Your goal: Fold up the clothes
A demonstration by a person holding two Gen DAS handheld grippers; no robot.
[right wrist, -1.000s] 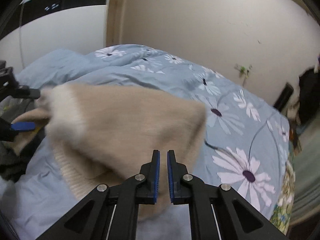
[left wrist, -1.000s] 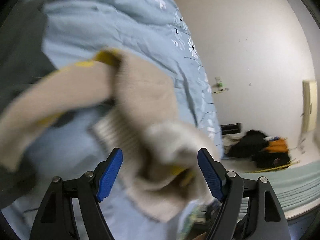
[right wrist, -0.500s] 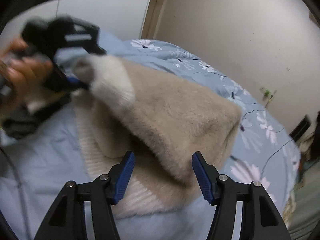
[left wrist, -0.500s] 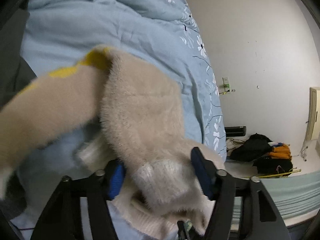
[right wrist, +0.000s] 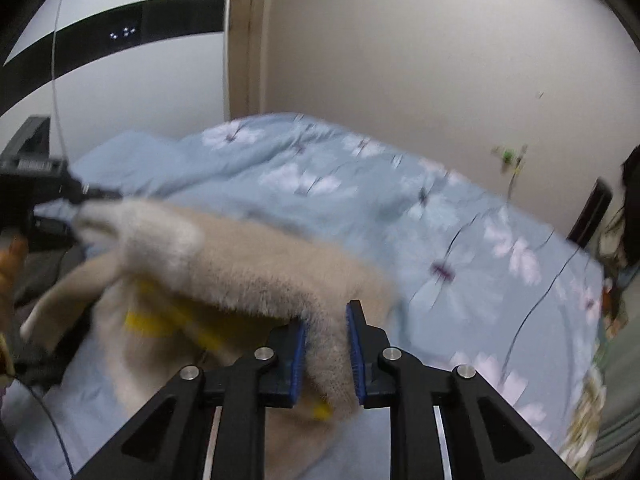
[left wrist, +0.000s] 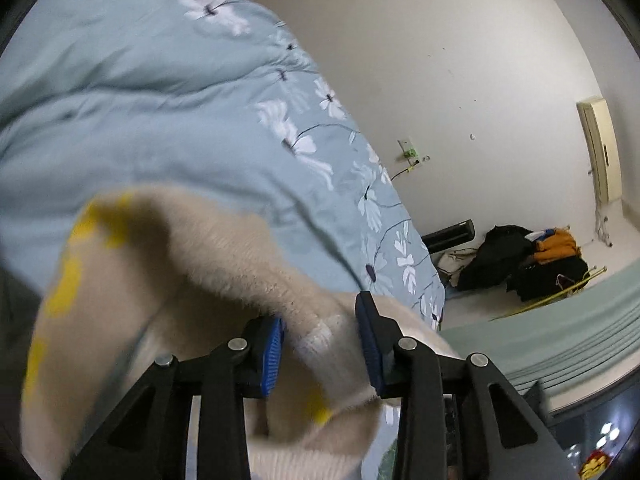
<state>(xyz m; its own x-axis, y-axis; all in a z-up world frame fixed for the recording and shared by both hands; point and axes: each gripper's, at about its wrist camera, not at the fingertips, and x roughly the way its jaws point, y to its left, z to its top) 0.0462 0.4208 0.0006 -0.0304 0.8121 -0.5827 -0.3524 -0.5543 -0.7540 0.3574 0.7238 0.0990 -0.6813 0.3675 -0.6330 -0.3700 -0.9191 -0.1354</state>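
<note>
A fluffy beige sweater (left wrist: 208,264) with yellow patches hangs lifted over the bed. In the left wrist view its ribbed cuff sits clamped between the blue pads of my left gripper (left wrist: 320,348), which is shut on it. In the right wrist view the sweater (right wrist: 248,264) stretches from the left side down to my right gripper (right wrist: 326,354), shut on a thick fold of its fluffy edge. My left gripper (right wrist: 76,196) also shows there at the far left, holding the pale cuff, with a person's hand (right wrist: 12,264) behind it. The sweater's lower part is blurred.
A light blue duvet (right wrist: 420,216) with white flowers covers the bed under the sweater. A dark garment (right wrist: 44,276) lies at the bed's left side. A pile of black and orange clothes (left wrist: 532,264) sits on the floor by the wall.
The right gripper went from shut to open, then closed on the sweater's fold. The left gripper closed on the cuff. Both have raised the sweater off the duvet.
</note>
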